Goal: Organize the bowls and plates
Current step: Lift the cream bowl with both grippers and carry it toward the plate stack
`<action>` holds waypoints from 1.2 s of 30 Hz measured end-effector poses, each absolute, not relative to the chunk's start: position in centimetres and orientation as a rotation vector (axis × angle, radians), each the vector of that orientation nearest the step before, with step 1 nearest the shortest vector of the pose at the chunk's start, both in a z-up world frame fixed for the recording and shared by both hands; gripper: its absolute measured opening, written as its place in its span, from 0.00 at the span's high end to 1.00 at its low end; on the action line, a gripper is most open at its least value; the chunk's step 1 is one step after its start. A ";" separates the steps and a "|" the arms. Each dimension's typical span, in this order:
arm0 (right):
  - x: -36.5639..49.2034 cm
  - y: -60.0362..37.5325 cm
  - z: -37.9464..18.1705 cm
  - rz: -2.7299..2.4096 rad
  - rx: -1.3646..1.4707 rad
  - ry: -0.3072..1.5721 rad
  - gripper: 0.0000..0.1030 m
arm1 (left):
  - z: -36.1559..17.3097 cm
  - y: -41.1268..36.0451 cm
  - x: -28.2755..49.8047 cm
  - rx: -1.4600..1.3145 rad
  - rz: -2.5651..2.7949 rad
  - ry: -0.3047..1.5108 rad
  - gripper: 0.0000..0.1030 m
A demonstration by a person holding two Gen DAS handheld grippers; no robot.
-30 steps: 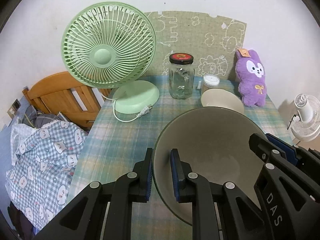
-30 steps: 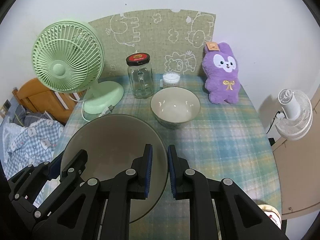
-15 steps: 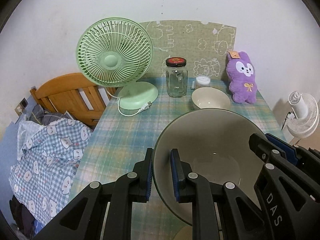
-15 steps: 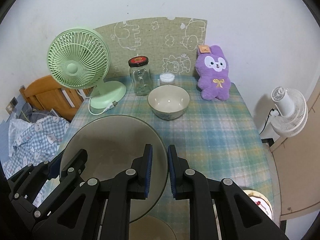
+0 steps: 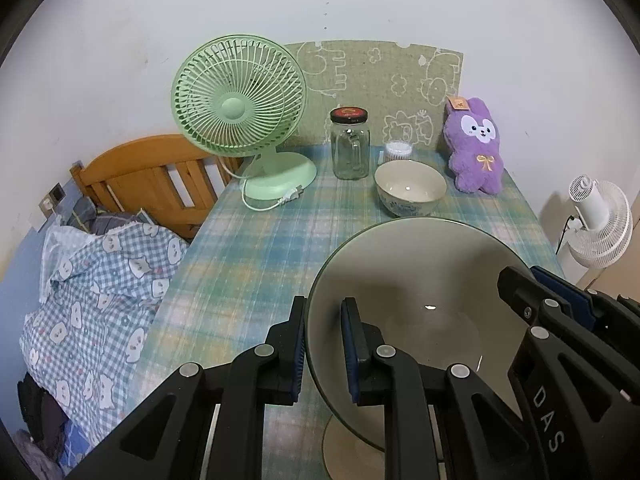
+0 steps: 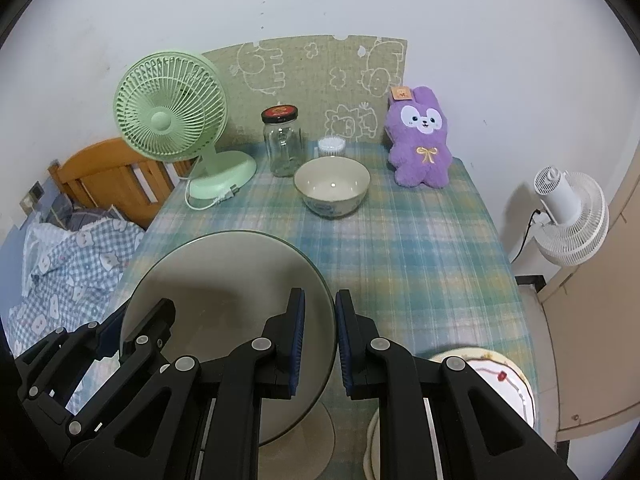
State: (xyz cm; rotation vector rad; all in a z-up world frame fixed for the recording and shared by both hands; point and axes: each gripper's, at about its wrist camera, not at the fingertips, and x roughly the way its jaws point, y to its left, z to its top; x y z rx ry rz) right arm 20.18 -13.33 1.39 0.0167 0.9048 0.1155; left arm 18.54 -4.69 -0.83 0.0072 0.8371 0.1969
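Big grey bowl (image 5: 420, 304) lifted above the worktop (image 5: 256, 248)

Left tool (image 5: 323, 344) and right tool (image 6: 319, 340) each pinch its rim; uneven pull could slip it.

A mint-green plastic desk fan (image 5: 239, 109), a purple plush rabbit (image 5: 475, 148) and a cream ceramic bowl (image 5: 410, 187) on a surface (image 5: 256, 248) draped in blue-green plaid cloth.

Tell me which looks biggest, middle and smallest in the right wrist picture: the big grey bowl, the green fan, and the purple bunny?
1. Grey bowl, but it sits nearest the camera, which swells it.
2. Green fan.
3. Purple bunny.
Fan and bunny stand equally far back, so that order holds.
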 end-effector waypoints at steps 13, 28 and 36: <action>17.0 -14.0 0.4 0.128 0.000 0.908 0.82 | -2.0 -5.4 15.4 -0.007 0.206 0.841 0.86; 15.2 -14.4 -3.2 0.128 -0.007 0.962 0.82 | -5.6 -5.9 14.0 -0.018 0.205 0.898 0.86; 15.1 -14.4 -5.2 0.135 -0.004 1.011 0.82 | -7.2 -5.8 13.8 -0.018 0.210 0.942 0.86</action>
